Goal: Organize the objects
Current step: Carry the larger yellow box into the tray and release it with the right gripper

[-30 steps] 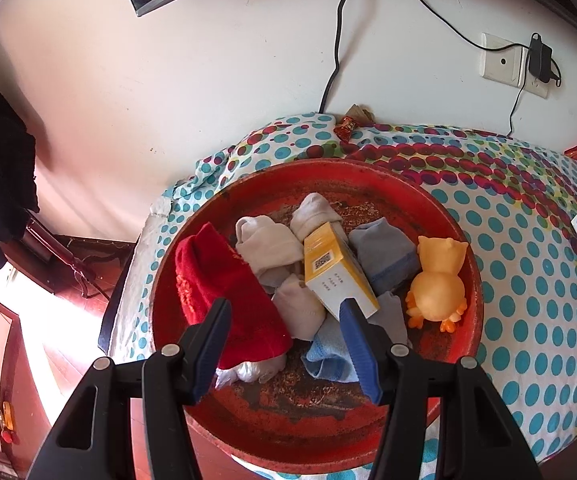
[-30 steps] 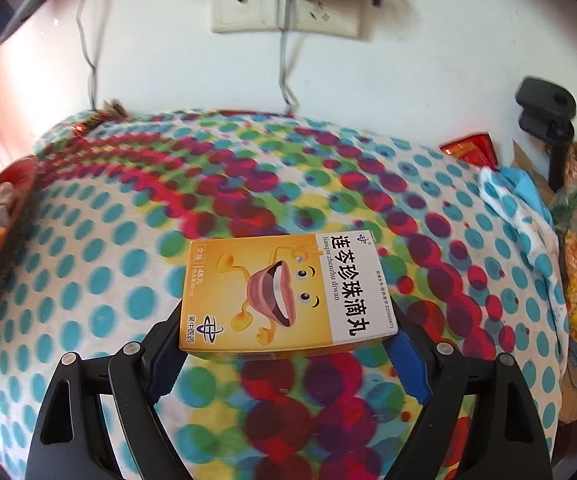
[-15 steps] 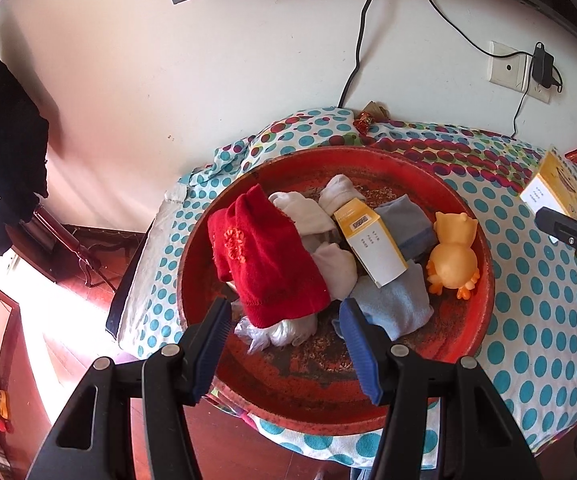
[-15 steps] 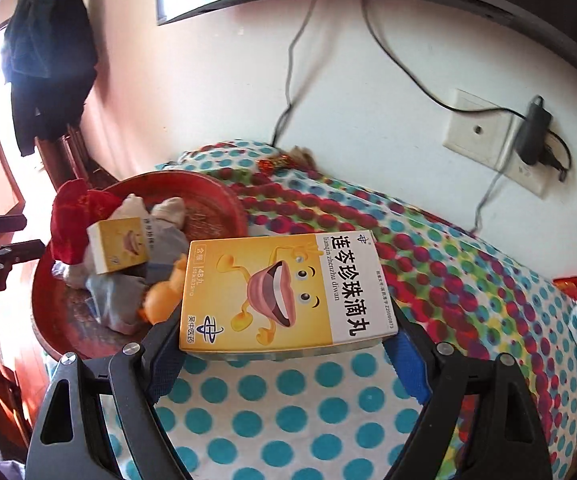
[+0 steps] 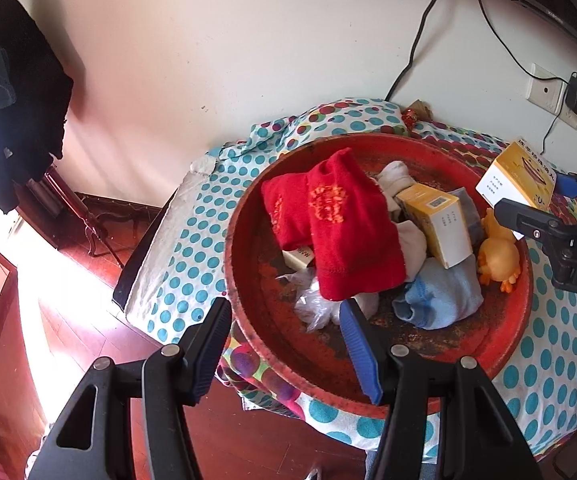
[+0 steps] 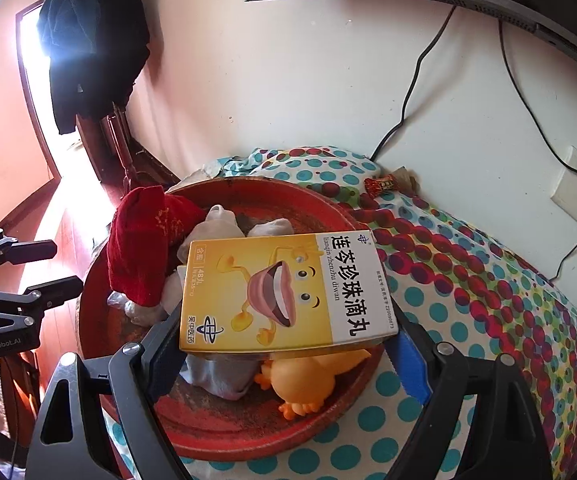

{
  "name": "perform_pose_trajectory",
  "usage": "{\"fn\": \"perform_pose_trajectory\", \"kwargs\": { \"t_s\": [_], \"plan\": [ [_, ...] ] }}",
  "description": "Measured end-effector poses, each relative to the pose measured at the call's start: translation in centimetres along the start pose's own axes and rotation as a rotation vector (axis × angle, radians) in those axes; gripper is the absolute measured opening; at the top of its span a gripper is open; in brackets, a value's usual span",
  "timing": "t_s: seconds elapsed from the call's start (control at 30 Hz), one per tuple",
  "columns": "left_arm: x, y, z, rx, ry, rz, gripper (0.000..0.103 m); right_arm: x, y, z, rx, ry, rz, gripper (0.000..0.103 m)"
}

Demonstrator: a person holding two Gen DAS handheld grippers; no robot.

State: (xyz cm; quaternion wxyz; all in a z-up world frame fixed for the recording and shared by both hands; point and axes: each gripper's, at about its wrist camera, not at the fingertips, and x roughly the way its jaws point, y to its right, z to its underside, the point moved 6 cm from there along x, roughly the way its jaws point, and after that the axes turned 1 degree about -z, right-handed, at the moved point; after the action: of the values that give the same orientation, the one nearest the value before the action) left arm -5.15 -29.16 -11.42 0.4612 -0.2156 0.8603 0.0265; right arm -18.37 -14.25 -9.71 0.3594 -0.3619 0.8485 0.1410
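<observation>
My right gripper [image 6: 284, 356] is shut on a yellow medicine box [image 6: 284, 292] and holds it over the right side of a round red tray [image 6: 224, 436]. The same box [image 5: 516, 178] shows at the right in the left wrist view. The tray [image 5: 248, 216] holds a red sock [image 5: 344, 224], a second yellow box [image 5: 436, 224], white and blue socks [image 5: 440, 296] and an orange toy duck [image 5: 498, 256]. My left gripper [image 5: 286, 340] is open and empty, near the tray's front left rim.
The tray sits on a table with a polka-dot cloth [image 6: 488, 300] against a white wall. A wall socket with cables [image 5: 548, 92] is at the back right. A candy wrapper [image 6: 382, 184] lies behind the tray. Wooden floor [image 5: 68, 280] lies to the left.
My right gripper has carried the yellow box leftward from over the open cloth to above the tray. My left gripper has pulled back and to the left, off the tray's middle.
</observation>
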Motion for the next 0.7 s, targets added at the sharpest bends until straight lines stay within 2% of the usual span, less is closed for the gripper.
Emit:
{"fn": "perform_pose_trajectory", "kwargs": {
  "t_s": [0.33,0.53,0.7],
  "plan": [
    [1.0,-1.1,0.3,-0.036,-0.020,-0.002,0.058,3.6,-2.1,-3.1,0.103,-0.047,-0.055,0.086],
    [0.6,-1.2,0.3,-0.045,0.006,-0.027,0.058,5.2,-2.9,-4.0,0.135,-0.080,-0.052,0.086],
    [0.4,-1.2,0.5,-0.044,0.005,-0.011,0.058,6.2,-3.2,-4.4,0.130,-0.104,-0.020,0.086]
  ]
}}
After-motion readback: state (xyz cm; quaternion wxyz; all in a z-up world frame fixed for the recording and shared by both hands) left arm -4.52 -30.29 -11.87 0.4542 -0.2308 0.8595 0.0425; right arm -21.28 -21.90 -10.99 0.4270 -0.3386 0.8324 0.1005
